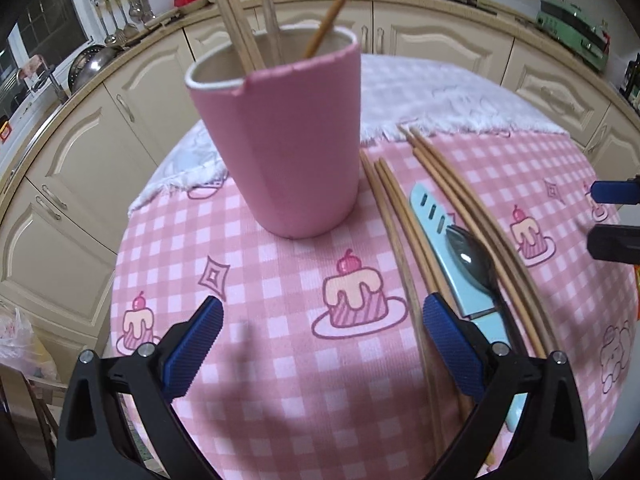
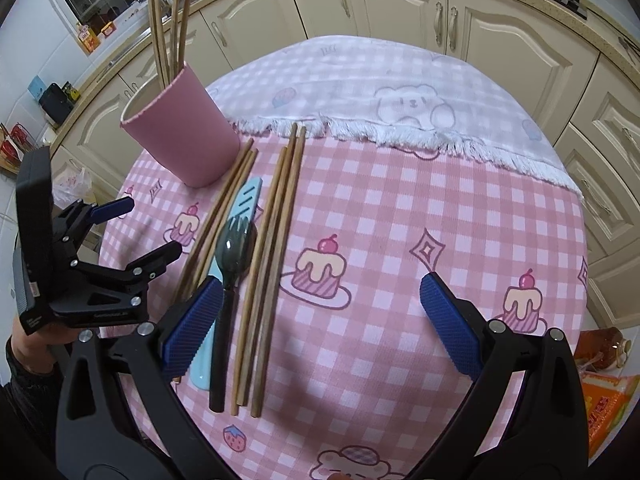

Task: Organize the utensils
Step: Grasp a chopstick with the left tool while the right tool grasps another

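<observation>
A pink cup (image 1: 288, 140) (image 2: 180, 136) stands on the pink checked tablecloth (image 2: 400, 220) with several wooden chopsticks (image 2: 168, 20) upright in it. To its right lie more chopsticks (image 1: 400, 232) (image 2: 276, 240), a light blue knife (image 1: 432, 216) (image 2: 246, 200) and a dark spork (image 1: 472, 256) (image 2: 234, 252) resting on the knife. My left gripper (image 1: 320, 320) (image 2: 148, 228) hovers open in front of the cup, holding nothing. My right gripper (image 2: 320, 292) (image 1: 600, 216) is open and empty; its left finger (image 2: 192, 328) is over the knife handle and spork.
A white fringed cloth (image 2: 400, 120) covers the far part of the round table. Cream kitchen cabinets (image 2: 520, 40) curve behind it. An orange packet (image 2: 604, 404) and a bottle (image 2: 600, 348) sit off the table's right edge, a plastic bag (image 1: 16, 340) at left.
</observation>
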{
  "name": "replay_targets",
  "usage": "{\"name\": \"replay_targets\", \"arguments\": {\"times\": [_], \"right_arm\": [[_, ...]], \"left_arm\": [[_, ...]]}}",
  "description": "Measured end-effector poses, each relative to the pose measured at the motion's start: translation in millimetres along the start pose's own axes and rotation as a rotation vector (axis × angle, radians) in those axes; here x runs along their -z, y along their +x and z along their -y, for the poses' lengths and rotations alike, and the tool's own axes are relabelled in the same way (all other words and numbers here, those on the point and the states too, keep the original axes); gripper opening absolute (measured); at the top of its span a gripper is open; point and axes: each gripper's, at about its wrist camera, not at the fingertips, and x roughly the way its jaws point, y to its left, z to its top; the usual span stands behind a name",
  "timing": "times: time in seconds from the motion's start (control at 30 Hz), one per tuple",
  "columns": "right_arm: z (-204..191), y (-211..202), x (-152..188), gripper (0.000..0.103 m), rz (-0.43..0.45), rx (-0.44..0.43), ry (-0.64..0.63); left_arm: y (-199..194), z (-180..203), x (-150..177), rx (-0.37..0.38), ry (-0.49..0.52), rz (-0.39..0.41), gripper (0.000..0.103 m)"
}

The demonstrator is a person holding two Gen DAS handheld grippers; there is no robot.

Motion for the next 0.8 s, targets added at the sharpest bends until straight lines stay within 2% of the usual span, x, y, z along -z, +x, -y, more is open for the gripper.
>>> {"name": "replay_targets", "arguments": {"times": [0.17, 0.53, 0.57, 0.63, 0.7, 0.8], "right_arm": [[-3, 8, 0, 0.097, -0.03, 0.016, -0.034], [-14, 39, -8, 0.096, -0.079, 0.062, -0.085], [-16, 42, -9, 0.095, -0.087, 0.072, -0.093], [-16, 49, -12, 0.084, -0.113, 0.087, -0.095], [-16, 51, -14, 0.078, -0.118, 0.111, -0.099], [-18, 52, -14, 0.076, -0.126, 0.111, -0.109]], "left_arm": [[11, 3, -4, -0.002, 0.011, -0.035, 0.098], [20, 8, -6, -0.004, 0.009, -0.044, 0.098], [20, 7, -7, 0.002, 0.005, -0.045, 0.098], [21, 5, -7, 0.004, 0.001, -0.043, 0.098], [21, 2, -5, 0.005, 0.0, -0.04, 0.098], [21, -3, -2, 0.014, -0.004, -0.036, 0.098]]}}
